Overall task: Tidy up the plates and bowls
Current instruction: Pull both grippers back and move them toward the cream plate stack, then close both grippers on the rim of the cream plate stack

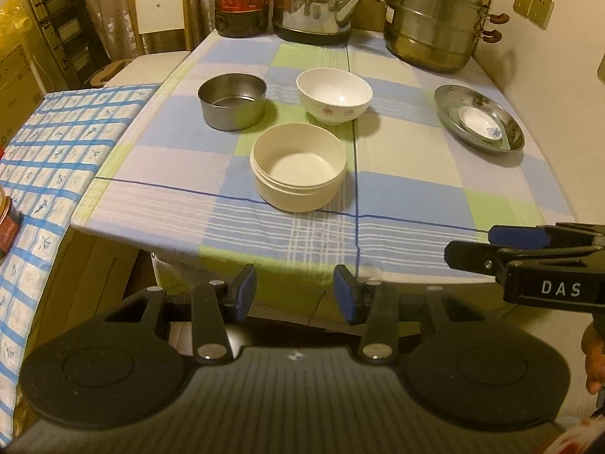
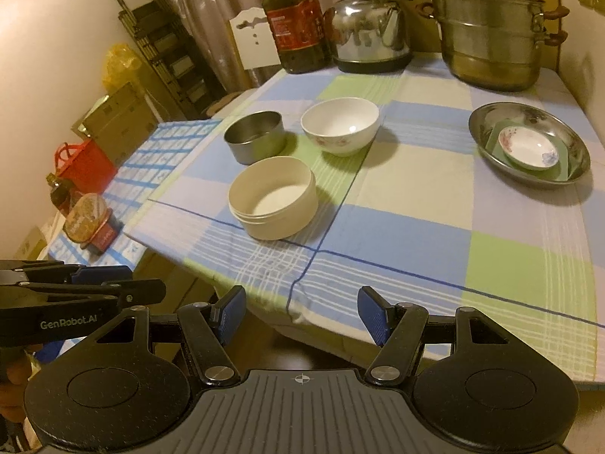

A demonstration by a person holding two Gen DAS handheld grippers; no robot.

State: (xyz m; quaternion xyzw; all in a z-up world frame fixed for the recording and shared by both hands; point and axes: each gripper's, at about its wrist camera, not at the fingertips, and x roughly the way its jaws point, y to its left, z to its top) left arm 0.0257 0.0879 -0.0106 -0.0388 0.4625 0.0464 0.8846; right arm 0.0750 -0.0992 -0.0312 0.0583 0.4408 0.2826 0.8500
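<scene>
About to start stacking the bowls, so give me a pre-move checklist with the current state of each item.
1. Left hand-held gripper empty, jaws apart: ok.
2. Right hand-held gripper empty, jaws apart: ok.
3. Cream bowl, nearest the table edge, upright and empty, nothing in front of it: ok.
4. White floral bowl and steel bowl upright, apart from each other: ok.
5. Plates already gathered: small saucer on a green plate inside the steel dish: ok.
6. Whether the bowls will nest by size: cannot tell.
</scene>
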